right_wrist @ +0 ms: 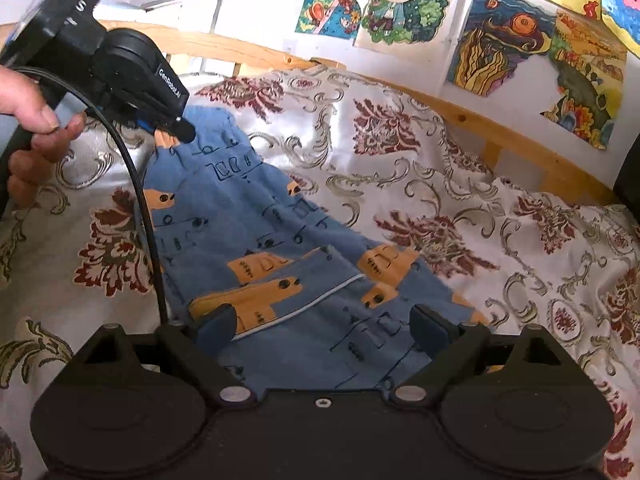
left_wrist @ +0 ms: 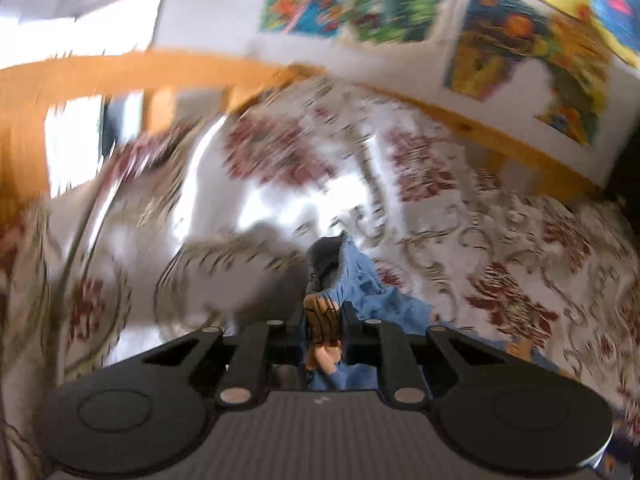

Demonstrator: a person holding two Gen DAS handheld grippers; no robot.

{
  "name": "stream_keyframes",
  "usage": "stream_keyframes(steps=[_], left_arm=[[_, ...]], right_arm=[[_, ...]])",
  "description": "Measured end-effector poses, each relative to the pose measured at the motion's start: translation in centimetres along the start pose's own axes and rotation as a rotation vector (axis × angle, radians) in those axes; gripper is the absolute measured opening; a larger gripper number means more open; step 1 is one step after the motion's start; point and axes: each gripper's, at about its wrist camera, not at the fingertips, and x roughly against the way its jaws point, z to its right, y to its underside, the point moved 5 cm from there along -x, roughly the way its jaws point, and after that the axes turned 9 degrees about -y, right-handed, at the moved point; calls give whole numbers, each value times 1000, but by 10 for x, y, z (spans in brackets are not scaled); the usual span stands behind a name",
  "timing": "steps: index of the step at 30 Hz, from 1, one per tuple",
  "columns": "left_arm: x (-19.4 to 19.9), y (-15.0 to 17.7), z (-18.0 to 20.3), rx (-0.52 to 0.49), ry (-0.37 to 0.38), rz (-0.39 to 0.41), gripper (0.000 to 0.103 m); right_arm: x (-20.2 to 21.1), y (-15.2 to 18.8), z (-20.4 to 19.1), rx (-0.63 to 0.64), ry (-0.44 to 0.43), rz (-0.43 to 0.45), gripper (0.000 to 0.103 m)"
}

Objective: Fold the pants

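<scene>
Fingers of the left gripper (left_wrist: 322, 320) pinch the pants (right_wrist: 260, 232) at their 11 o'clock end, likely to fold them; the right gripper (right_wrist: 324, 328) gapes over the near hem, holding nothing

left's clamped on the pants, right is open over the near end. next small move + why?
Probably close the right gripper on the near edge of the pants. Its jaws stand open astride the cloth, gripping nothing, while the left gripper already pinches the far end. Both ends need holding before a fold.
</scene>
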Motion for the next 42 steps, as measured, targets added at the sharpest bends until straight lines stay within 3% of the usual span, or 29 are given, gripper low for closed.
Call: stream_keyframes(steps=[7,12,15,18,21,25,28,31,37,39,42], left_arm=[[55,-6,63,-223,112,133,17],[95,16,119,-433,244,199,17],[108,40,150,-561,320,191,18],[113,66,176,-628,390,144,18],[115,89,198,-687,443,106,18],[114,122,220,-794,460,85,18],[108,143,225,-846,449,53,19],[103,152,224,-856,447,32,20],[103,153,222,-844,458,11,26],[103,152,224,-848,458,17,25],[107,148,225,-830,459,21,24]], right_arm=[[33,-14,50,-80,43,-14,95],[64,-11,97,-159,56,-49,97],[81,-8,126,-229,101,-53,97],[95,-4,155,-338,128,-29,98],[104,2,179,-509,37,20,98],[95,20,195,-774,-198,48,95],[75,37,191,-870,-270,-21,86],[58,52,185,-926,-281,-92,72],[49,55,183,-951,-301,-100,56],[47,55,182,-953,-317,-101,30],[51,52,182,-925,-297,-96,18]])
